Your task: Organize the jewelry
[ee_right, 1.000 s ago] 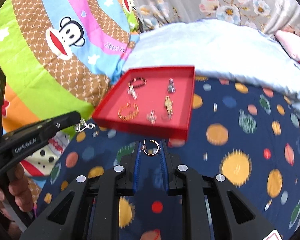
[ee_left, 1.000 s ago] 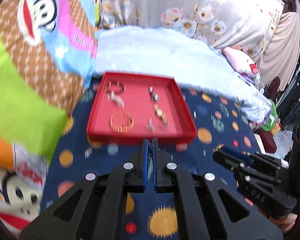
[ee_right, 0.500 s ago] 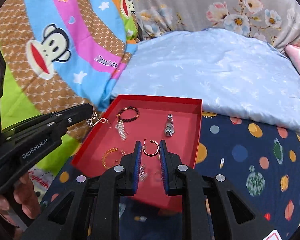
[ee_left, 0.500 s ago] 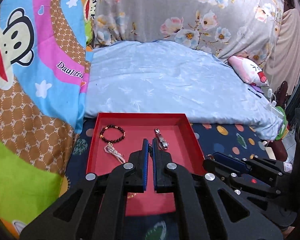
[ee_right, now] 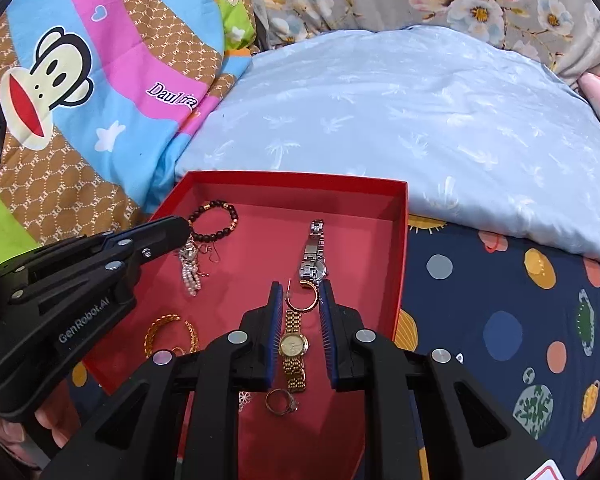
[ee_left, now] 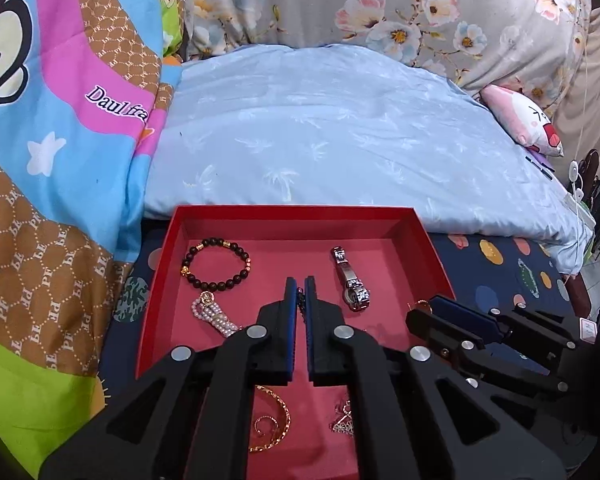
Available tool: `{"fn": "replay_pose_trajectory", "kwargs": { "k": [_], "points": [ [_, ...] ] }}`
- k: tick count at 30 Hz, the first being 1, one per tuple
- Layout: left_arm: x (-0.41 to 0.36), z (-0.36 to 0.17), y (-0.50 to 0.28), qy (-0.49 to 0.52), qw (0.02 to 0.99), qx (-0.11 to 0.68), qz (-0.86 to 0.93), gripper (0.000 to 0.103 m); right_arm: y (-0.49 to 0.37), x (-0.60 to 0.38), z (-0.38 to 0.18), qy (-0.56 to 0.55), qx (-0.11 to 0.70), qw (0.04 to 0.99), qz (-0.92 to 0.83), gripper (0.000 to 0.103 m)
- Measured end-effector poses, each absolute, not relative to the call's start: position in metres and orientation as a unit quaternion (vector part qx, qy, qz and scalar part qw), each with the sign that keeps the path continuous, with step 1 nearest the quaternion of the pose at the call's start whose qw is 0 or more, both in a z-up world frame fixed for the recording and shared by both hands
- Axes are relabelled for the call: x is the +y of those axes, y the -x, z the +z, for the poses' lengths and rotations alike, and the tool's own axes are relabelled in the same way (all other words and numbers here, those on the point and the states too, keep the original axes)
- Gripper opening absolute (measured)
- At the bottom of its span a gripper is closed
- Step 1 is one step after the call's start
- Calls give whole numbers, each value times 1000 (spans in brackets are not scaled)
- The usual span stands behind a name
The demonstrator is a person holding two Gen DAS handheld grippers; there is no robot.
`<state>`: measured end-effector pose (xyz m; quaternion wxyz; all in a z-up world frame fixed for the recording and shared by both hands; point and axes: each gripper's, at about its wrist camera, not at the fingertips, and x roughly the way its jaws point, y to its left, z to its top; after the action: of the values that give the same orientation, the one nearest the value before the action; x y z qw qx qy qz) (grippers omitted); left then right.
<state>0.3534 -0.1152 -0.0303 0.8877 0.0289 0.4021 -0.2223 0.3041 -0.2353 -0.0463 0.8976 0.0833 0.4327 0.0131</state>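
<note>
A red tray (ee_left: 296,216) (ee_right: 400,264) lies on the bed. It holds a dark bead bracelet (ee_left: 214,264) (ee_right: 216,220), a pearl piece (ee_left: 216,316), a silver watch (ee_left: 350,280) (ee_right: 314,252), a gold watch (ee_right: 294,348), a gold bangle (ee_right: 172,332) and a ring (ee_right: 282,400). My left gripper (ee_left: 299,292) (ee_right: 186,232) is shut on a small dangling earring (ee_right: 212,254) over the tray's left side. My right gripper (ee_right: 300,300) (ee_left: 424,308) is shut on a gold hoop earring (ee_right: 302,296), above the gold watch.
The tray sits on a navy spotted sheet (ee_right: 500,328). A pale blue pillow (ee_left: 340,132) lies just behind it. A colourful monkey blanket (ee_left: 60,140) rises on the left. A pink plush (ee_left: 528,120) is at the far right.
Both grippers have moved forward from in front of the tray to over it, each keeping its earring. The tray now fills the lower part of both views.
</note>
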Motion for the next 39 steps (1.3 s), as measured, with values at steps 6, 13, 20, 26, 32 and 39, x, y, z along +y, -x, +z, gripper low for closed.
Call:
{"fn": "replay_pose_trajectory", "kwargs": {
  "k": [6,13,20,26,32,39],
  "points": [
    [-119,-39,-358,-36,888,410,-207,17,-302,-235,-45,-82,426,901,7,22],
    [-111,-34,-346,-34,890,412,-193,34,-283,-229,-33,-80,418,905,5,29],
    [-102,-22,-317,-38,893,407,-190,34,-255,-219,-22,-89,413,906,2,31],
    [-90,-18,-280,-49,894,408,-179,34,-219,-213,-18,-109,416,903,1,36],
    [-80,-20,-246,-48,889,422,-172,36,-185,-200,-14,-97,415,904,-13,40],
    [-69,-23,-215,-42,888,432,-152,46,-154,-192,-16,-100,420,902,-19,43]
  ]
}}
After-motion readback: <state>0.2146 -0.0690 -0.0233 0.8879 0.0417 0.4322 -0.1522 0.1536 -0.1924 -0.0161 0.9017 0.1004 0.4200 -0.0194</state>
